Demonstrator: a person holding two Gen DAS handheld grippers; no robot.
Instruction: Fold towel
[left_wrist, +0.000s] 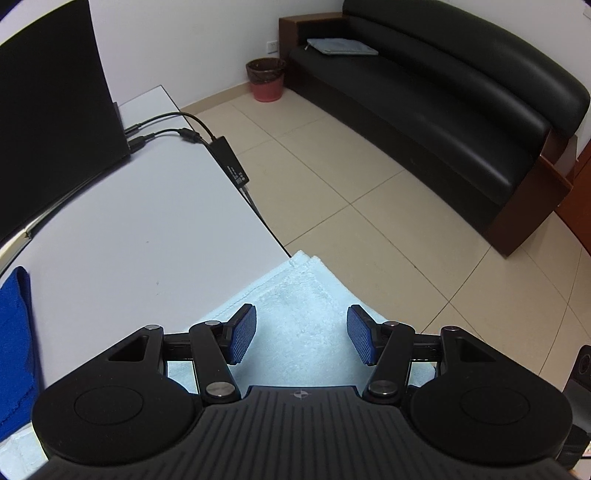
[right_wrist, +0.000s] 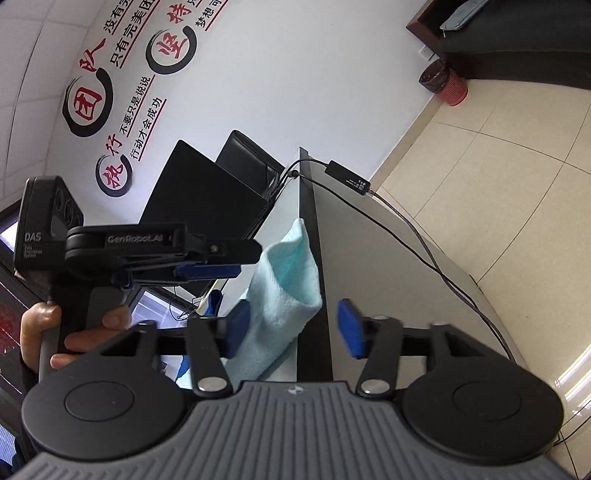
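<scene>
Both tools are open: left tool (left_wrist: 301, 334) above the folded-looking towel (left_wrist: 295, 295), right tool (right_wrist: 288, 328) at its 3 o'clock edge; stage unclear.

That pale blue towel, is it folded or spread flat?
Folded, at least partly: the towel shows doubled edges at its corner at the table edge.

My left gripper (left_wrist: 301, 334) is black with blue bumpy pads (left_wrist: 244, 334), round silver screws and a grey ridged top. My right gripper (right_wrist: 290, 334) looks the same. One black handle says "GenRobot.AI" and "DAS" in pale letters.
</scene>
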